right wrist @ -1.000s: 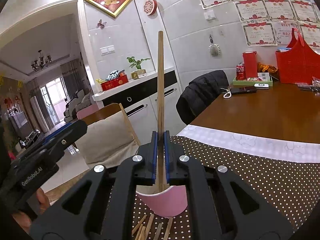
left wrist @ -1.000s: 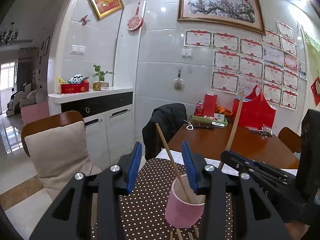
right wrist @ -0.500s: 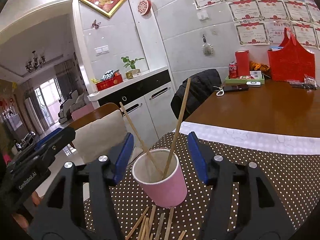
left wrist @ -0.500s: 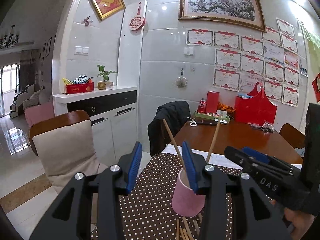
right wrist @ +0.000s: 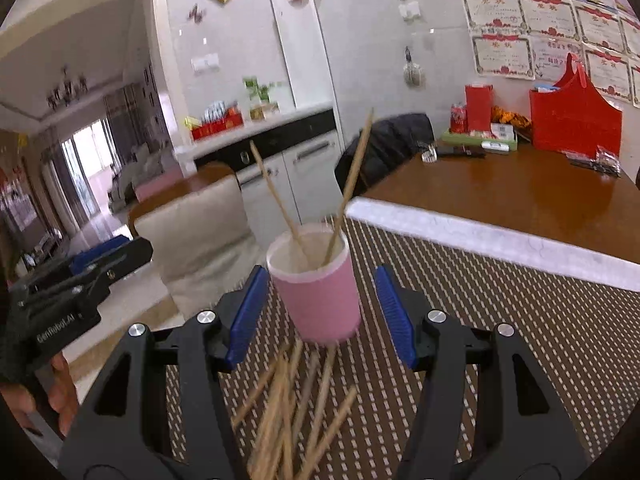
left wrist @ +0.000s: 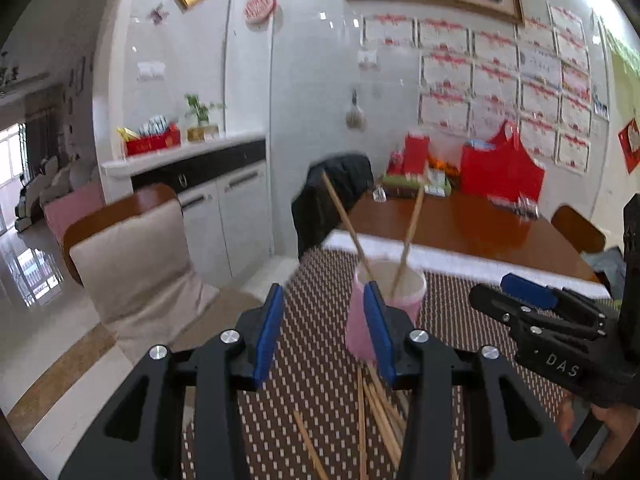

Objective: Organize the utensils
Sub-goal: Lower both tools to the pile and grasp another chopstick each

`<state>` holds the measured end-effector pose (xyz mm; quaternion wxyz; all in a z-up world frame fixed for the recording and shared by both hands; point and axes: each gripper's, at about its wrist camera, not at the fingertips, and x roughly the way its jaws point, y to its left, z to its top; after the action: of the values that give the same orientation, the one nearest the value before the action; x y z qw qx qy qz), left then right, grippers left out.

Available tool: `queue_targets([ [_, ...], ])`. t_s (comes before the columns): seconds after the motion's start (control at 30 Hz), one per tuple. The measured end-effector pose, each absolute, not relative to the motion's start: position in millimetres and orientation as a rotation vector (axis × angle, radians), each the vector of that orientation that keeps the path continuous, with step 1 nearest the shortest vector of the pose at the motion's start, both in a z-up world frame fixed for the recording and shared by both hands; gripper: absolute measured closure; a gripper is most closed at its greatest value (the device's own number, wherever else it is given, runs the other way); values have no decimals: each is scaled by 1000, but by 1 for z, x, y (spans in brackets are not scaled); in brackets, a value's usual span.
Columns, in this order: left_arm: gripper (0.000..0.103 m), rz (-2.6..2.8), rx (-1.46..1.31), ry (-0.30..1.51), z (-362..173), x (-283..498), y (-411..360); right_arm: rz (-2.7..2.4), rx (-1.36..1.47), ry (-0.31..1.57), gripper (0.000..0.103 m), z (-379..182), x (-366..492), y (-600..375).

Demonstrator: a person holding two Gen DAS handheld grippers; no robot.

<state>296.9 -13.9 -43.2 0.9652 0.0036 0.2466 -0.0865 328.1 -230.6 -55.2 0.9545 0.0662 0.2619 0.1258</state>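
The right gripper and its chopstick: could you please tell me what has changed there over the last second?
The right gripper let go of the chopstick it held upright over the pink cup; it now leans inside beside the first chopstick. Its jaws stand open and empty. The left gripper stayed open, the loose chopsticks still on the mat.

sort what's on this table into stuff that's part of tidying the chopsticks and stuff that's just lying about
Part of the job:
- pink cup
- two chopsticks in the cup
- loose chopsticks on the dotted mat

Just lying about:
- red bag
- red box
- soda can
- green tray
- black jacket
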Motion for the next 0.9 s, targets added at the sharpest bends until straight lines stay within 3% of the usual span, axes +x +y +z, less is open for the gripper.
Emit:
queue_targets([
  [0.37, 62, -249, 79, 812, -110, 294, -26, 251, 113, 779, 47, -112, 304, -228],
  [0.6, 62, -269, 77, 893, -130, 290, -25, 300, 181, 955, 48, -151, 302, -228],
  [0.9, 62, -284, 73, 965, -143, 293, -25, 358, 258, 1030, 82, -172, 306, -227],
])
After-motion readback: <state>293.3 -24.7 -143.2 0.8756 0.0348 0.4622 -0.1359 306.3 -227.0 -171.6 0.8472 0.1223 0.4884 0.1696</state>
